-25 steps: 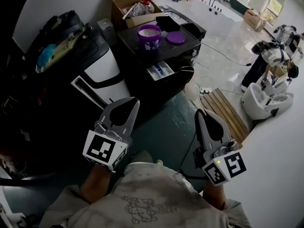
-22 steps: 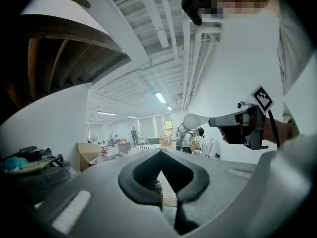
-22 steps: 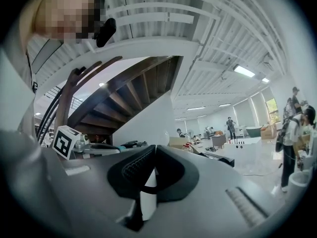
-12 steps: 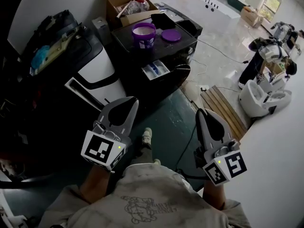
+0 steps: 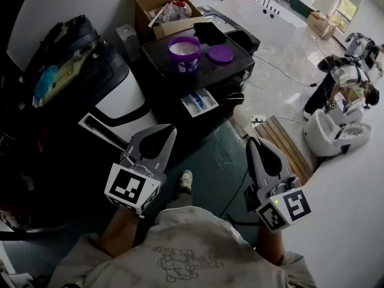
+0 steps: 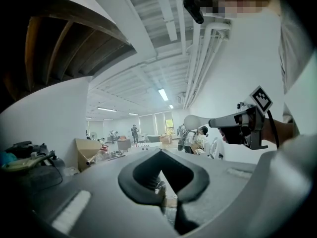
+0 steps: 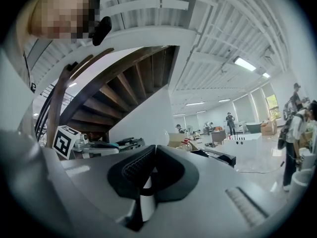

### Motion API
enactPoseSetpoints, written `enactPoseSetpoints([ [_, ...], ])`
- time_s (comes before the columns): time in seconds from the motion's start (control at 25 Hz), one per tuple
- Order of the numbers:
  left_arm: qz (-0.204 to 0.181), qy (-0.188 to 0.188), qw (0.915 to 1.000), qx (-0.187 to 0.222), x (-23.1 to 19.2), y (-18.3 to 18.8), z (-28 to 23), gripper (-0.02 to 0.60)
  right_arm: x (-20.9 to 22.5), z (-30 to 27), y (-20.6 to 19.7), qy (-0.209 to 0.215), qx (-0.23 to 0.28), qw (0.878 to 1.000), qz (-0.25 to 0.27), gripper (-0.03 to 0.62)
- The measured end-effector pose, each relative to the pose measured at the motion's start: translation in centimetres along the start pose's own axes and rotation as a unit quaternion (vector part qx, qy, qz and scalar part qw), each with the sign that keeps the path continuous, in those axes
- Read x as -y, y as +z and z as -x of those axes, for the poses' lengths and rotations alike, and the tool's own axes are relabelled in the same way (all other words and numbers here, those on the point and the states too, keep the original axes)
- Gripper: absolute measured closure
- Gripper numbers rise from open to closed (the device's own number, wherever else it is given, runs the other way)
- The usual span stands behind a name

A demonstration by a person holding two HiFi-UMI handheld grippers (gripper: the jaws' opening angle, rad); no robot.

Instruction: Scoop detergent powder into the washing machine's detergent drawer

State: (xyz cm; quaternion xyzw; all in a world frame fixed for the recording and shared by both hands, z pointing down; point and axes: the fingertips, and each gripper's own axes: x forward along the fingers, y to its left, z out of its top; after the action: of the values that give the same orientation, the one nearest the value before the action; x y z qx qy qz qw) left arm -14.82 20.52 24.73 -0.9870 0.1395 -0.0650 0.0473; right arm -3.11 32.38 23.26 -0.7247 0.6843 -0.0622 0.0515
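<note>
Tub (image 5: pixel 184 51), lid (image 5: pixel 219 53) (right of it) on washer (image 5: pixel 207 72); drawer (image 5: pixel 198 102) below, in front.

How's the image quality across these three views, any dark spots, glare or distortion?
Head view: strong fisheye bend, black corners; the washing machine and left side are underexposed, the pale floor top right is bright. Left gripper view: ceiling lights glare, near foreground soft. Right gripper view: round black vignette, staircase in shadow.

The left gripper (image 5: pixel 158 140) and, well apart to its right, the right gripper (image 5: pixel 257 150) are held level before the person's chest, both pointing forward, jaws pressed together on nothing, marker cubes at the wrist ends.
</note>
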Motion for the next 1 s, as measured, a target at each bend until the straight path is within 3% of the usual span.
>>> enactPoseSetpoints([
  [0.6,0.008,-0.039,0.9992,-0.007,-13.6,-0.8,-11.4,0.581,4.9,-17.4,1.2,-0.014,-0.045,0.999,0.011,0.563],
  [1.0,0.017,-0.043,0.9987,-0.021,-18.2,-2.4,-15.4,0.581,6.6,-24.1,-0.5,-0.003,-0.091,0.996,0.007,0.563],
])
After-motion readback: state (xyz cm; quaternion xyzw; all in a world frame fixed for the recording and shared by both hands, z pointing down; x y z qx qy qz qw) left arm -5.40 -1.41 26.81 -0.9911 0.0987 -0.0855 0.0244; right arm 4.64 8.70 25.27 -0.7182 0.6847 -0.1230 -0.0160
